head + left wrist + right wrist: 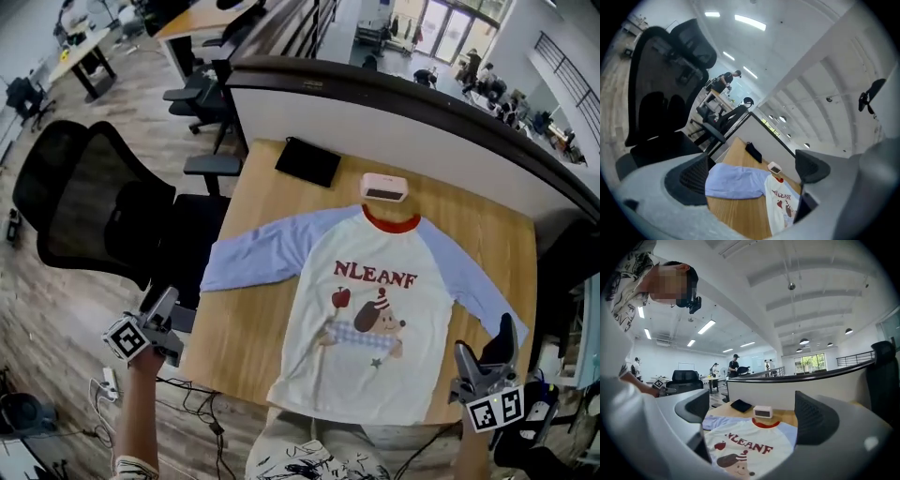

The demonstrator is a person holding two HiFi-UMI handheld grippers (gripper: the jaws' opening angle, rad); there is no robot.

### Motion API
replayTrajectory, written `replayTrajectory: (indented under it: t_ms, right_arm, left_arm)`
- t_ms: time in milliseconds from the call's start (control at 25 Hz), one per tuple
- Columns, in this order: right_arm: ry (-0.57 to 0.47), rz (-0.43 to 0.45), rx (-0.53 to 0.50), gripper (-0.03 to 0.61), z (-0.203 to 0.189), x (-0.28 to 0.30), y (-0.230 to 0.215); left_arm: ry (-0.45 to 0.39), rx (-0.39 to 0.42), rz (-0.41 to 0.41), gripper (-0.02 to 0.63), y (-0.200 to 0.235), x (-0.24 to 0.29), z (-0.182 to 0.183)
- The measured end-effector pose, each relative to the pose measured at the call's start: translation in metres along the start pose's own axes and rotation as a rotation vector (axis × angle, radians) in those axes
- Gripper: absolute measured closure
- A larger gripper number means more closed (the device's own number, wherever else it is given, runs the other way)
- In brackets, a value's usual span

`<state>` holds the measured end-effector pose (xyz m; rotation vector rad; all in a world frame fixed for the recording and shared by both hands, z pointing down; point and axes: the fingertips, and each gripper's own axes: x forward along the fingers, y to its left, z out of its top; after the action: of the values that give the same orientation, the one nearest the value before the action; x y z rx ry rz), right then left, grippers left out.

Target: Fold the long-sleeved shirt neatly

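Note:
The long-sleeved shirt [361,314] lies flat and face up on the wooden table [253,309], white body with red print, red collar, light blue sleeves spread out. Its left sleeve [253,258] reaches the table's left edge; the same sleeve [736,183] shows in the left gripper view. My left gripper [161,314] hangs open off the table's left front corner, apart from the cloth. My right gripper [487,356] stands open off the front right corner, near the right cuff. The shirt [750,448] lies beyond the right gripper's empty jaws.
A small white box [384,187] sits just behind the collar and a black pouch [307,161] at the back left. A dark partition [403,94] borders the table's far side. A black mesh office chair [103,206] stands to the left.

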<state>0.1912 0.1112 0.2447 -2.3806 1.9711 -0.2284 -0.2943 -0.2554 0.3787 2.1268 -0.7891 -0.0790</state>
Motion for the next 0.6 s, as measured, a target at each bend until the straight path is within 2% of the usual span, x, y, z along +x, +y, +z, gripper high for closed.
replayTrajectory:
  t_ms: [160, 280, 400, 480, 600]
  right_arm:
    - [0.048, 0.138, 0.001, 0.015, -0.038, 0.077, 0.054]
    - [0.09, 0.223, 0.002, 0.015, -0.073, 0.132, 0.093]
    - [0.123, 0.269, 0.017, 0.014, -0.109, 0.179, 0.125]
    - [0.147, 0.289, 0.026, 0.014, -0.131, 0.206, 0.142]
    - [0.186, 0.326, 0.04, 0.014, -0.157, 0.24, 0.163]
  left_arm:
    - [0.072, -0.247, -0.021, 0.043, 0.081, 0.015, -0.036]
    - [0.134, -0.369, -0.024, 0.041, 0.141, 0.021, -0.066]
    - [0.167, -0.506, -0.034, 0.041, 0.178, 0.03, -0.084]
    - [0.199, -0.538, -0.042, 0.041, 0.192, 0.041, -0.088]
    - [0.305, -0.528, -0.052, 0.041, 0.212, 0.059, -0.09]
